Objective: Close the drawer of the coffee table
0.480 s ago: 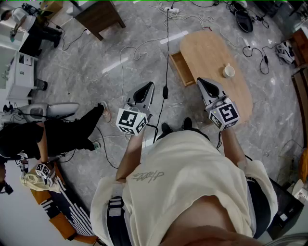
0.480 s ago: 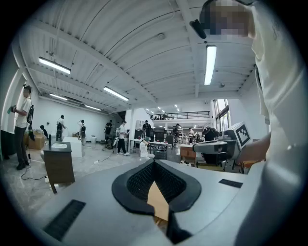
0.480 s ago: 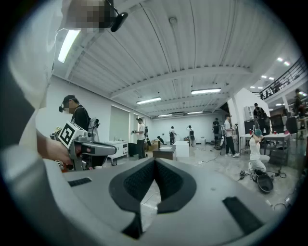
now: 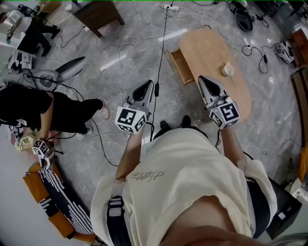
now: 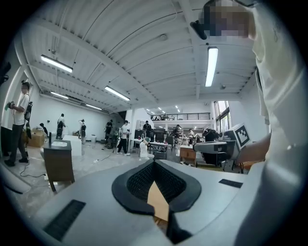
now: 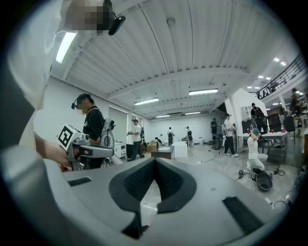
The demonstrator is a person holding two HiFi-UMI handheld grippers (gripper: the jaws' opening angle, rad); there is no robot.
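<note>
The oval wooden coffee table (image 4: pixel 211 48) stands on the grey floor ahead of me, and its drawer (image 4: pixel 181 66) is pulled out on the left side. A white cup (image 4: pixel 228 70) rests on the tabletop. My left gripper (image 4: pixel 149 84) is held over the floor left of the drawer, jaws shut and empty. My right gripper (image 4: pixel 201 79) hovers over the table's near edge, also shut on nothing. In the left gripper view the gripper (image 5: pixel 154 162) points level into the hall, tips together. The right gripper view shows the gripper (image 6: pixel 155 160) the same way.
Cables (image 4: pixel 163 43) run across the floor beside the drawer. A dark wooden side table (image 4: pixel 98 14) stands at the back left. A person in black (image 4: pixel 29 113) crouches at the left. Bags and cords (image 4: pixel 250 19) lie beyond the table.
Both grippers have hardly moved. The person in black at the left has shifted upward in the view, along with the grey device beside them.
</note>
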